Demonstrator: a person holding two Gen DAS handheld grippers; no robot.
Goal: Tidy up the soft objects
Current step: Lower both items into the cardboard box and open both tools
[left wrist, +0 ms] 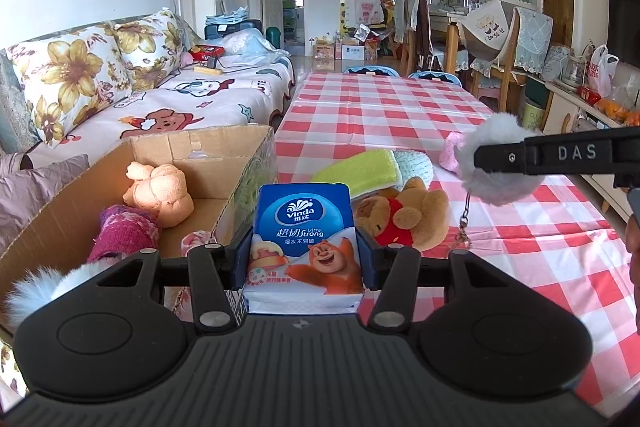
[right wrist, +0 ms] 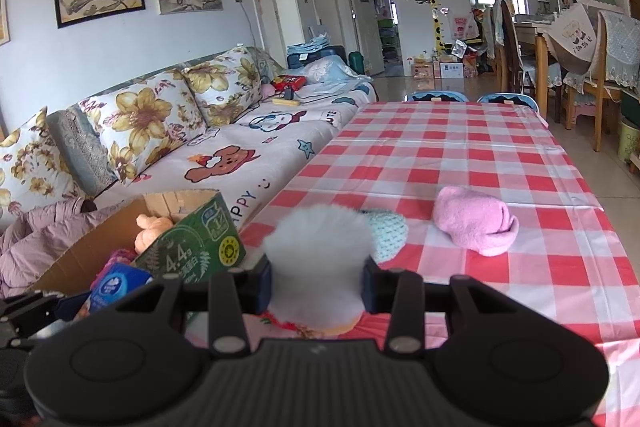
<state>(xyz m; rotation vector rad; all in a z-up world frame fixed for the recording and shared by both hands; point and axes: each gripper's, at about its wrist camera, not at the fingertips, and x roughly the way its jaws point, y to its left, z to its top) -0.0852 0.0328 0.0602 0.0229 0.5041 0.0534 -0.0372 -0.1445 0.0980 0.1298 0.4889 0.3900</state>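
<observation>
Two grippers, both loaded. We see L gripper (left wrist: 306,259) clamped on tissue pack (left wrist: 306,239), w/ cardboard box (left wrist: 200,147) just to its left, bear plush (left wrist: 404,213) to its right. R gripper (right wrist: 318,277) squeezes grey pompom (right wrist: 320,251); pink cloth (right wrist: 474,221) ahead-right on checked table (right wrist: 460,155).

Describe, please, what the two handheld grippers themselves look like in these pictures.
Both are matte black plastic. The left gripper has a ribbed body, two round raised discs, silver rivets on angled linkage arms, and dark blue pads. The right gripper is built alike; seen from the side, its finger bears raised letters "DAS" and a small screw. No cables or sleeves are visible.
</observation>
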